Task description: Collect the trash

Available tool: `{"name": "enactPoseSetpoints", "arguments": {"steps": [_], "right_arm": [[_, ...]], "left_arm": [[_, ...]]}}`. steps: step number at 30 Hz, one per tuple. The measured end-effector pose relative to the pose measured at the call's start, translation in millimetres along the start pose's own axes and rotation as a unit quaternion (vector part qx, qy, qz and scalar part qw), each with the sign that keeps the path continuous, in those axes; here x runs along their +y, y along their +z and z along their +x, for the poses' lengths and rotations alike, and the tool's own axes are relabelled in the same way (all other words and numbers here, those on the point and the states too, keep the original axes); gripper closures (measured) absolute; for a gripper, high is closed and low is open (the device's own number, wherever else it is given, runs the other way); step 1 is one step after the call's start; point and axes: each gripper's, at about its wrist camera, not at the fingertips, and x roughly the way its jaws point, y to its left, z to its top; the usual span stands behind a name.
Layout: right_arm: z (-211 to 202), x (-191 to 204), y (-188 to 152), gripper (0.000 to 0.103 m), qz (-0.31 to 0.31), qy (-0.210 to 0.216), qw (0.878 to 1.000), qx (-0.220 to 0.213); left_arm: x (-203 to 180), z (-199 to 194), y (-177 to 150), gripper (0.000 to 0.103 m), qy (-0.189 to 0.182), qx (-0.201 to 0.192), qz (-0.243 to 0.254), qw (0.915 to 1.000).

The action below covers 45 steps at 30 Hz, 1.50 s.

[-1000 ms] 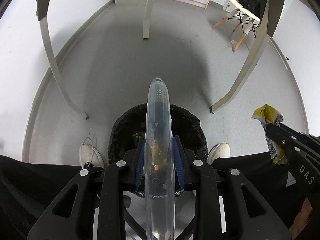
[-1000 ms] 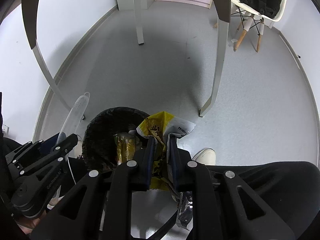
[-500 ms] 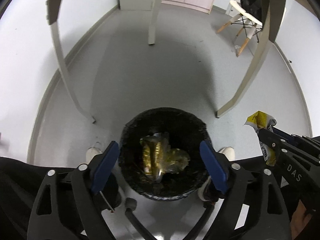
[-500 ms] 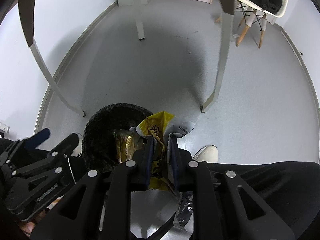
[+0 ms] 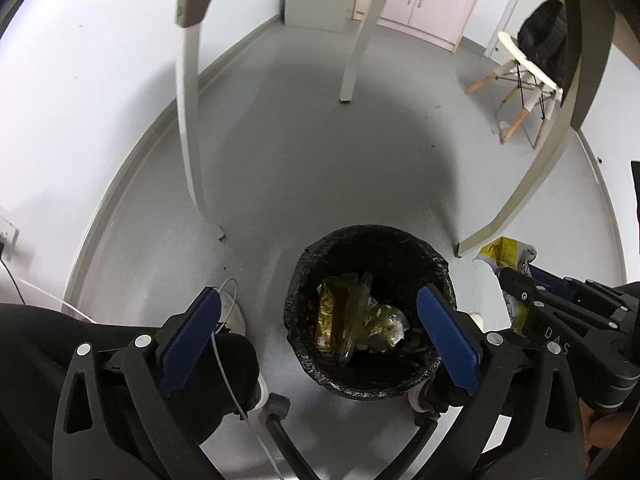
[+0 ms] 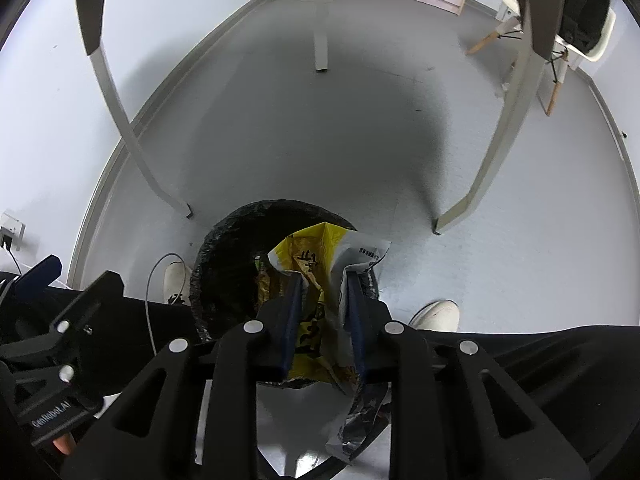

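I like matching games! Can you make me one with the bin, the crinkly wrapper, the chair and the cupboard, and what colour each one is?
Things:
1. bin liner
2. snack wrapper
3. chair seat
4. cupboard doors

Colours:
A. pink
B. yellow and silver
C. black
D. white

Pairs: 1-C, 2-B, 3-D, 4-A

I read "DAS" in white letters on the right gripper, "GenRobot.AI" on the left gripper, dark letters on the yellow wrapper, too crumpled for me to read
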Motion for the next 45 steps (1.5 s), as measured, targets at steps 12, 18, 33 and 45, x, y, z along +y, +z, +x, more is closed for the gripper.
{"name": "enactPoseSetpoints", "arguments": {"steps": [12,18,33,45], "right_arm": [[-7.7,9.1,-0.6,0.04,-0.012,0.012,1.0,-0.018],[-38.0,9.0,-10.2,0.018,-0.015,0.005,0.999,-0.048],[-168.1,-4.6,-50.6,0.008,0.002,-0.017,0.989,-0.15],[-306.7,-2.5,-80.5,0.008,0.003,-0.021,0.963,-0.27]], "left_arm": [[2.6,-16.5,-3.8,0.006,0.002,-0.009,0.007,0.9999],[4.0,-54.6,-5.0,0.006,0.0,-0.03,0.005,0.9995],[-0.1,-203.3,-26.8,0.006,-0.021,-0.128,0.005,0.9915],[-13.5,-306.8,-36.3,0.006,-0.024,-0.206,0.01,0.9782]]}}
